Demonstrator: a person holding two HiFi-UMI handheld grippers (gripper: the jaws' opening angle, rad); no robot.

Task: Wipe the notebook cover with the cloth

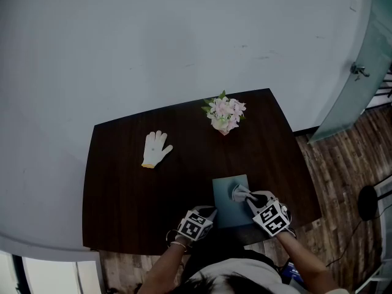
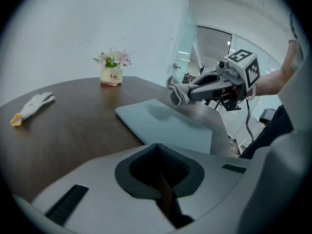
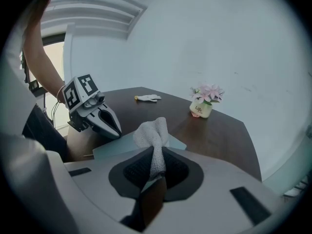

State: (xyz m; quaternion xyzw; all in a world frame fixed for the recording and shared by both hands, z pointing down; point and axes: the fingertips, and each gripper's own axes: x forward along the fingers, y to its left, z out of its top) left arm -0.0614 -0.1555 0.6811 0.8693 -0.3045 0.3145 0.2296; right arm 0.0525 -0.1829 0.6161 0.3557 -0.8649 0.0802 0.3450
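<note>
A pale blue-grey notebook (image 1: pixel 228 206) (image 2: pixel 165 123) lies flat near the front edge of the dark table (image 1: pixel 141 188). My right gripper (image 1: pixel 249 198) (image 3: pixel 155 175) is shut on a bunched light grey cloth (image 1: pixel 238 193) (image 3: pixel 152 134), which hangs just over the notebook's right side. From the left gripper view, the cloth (image 2: pixel 176 92) sticks out of the right gripper (image 2: pixel 195 89) above the cover. My left gripper (image 1: pixel 210 211) (image 2: pixel 163 199) is shut with nothing in it, at the notebook's near left corner. Its jaws show closed to a point in the right gripper view (image 3: pixel 113 128).
A white glove (image 1: pixel 155 147) (image 2: pixel 33 105) lies at the table's left rear. A small pot of pink flowers (image 1: pixel 226 114) (image 3: pixel 204 101) stands at the back centre. A glass door (image 1: pixel 361 72) and wood floor are to the right.
</note>
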